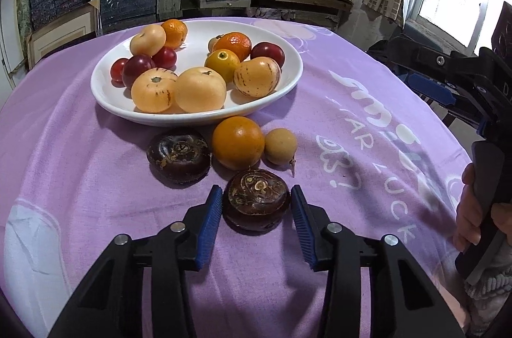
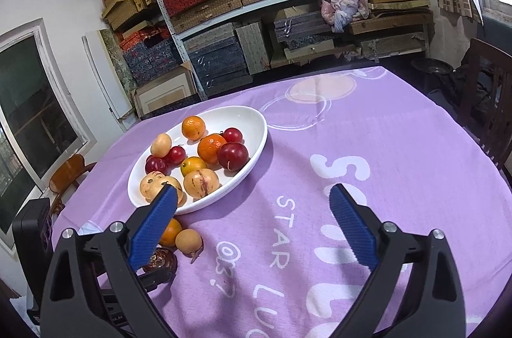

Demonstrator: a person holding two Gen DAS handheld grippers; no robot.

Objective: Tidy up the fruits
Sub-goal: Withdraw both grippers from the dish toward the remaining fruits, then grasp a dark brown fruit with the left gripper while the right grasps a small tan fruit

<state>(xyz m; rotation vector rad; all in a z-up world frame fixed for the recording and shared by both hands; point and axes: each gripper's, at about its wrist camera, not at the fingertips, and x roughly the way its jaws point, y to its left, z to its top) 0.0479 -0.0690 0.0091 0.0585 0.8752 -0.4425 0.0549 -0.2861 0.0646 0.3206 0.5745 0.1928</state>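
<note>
Biggest thing in my feeds is the table with the purple cloth (image 1: 368, 56) over it. Next down is the white bowl (image 1: 288, 82), sitting toward the far side and already loaded with oranges, plums and pale striped fruit.

On the cloth just in front of the bowl there's a little cluster left out: a loose orange (image 1: 238, 142), a small tan fruit (image 1: 281, 145) just beside it, and two dark brown ones. The far dark fruit (image 1: 178, 154) sits left of the orange. The near dark fruit (image 1: 256, 199) is the one I care about.

My left gripper (image 1: 256, 205) has that near fruit dead centre between the blue pads. It's squat and roughly round, so no real long axis to fuss over. The jaws are narrowed right around it; the left pad looks like it's touching, while the right pad seems to have a sliver of gap, so I'd call it bracketed, not clamped yet.

My right gripper (image 2: 252, 200) is spread wide with nothing in it, hovering over bare cloth right of the cluster. So the left one is clearly nearer. The bowl lies straight ahead, past the orange.
</note>
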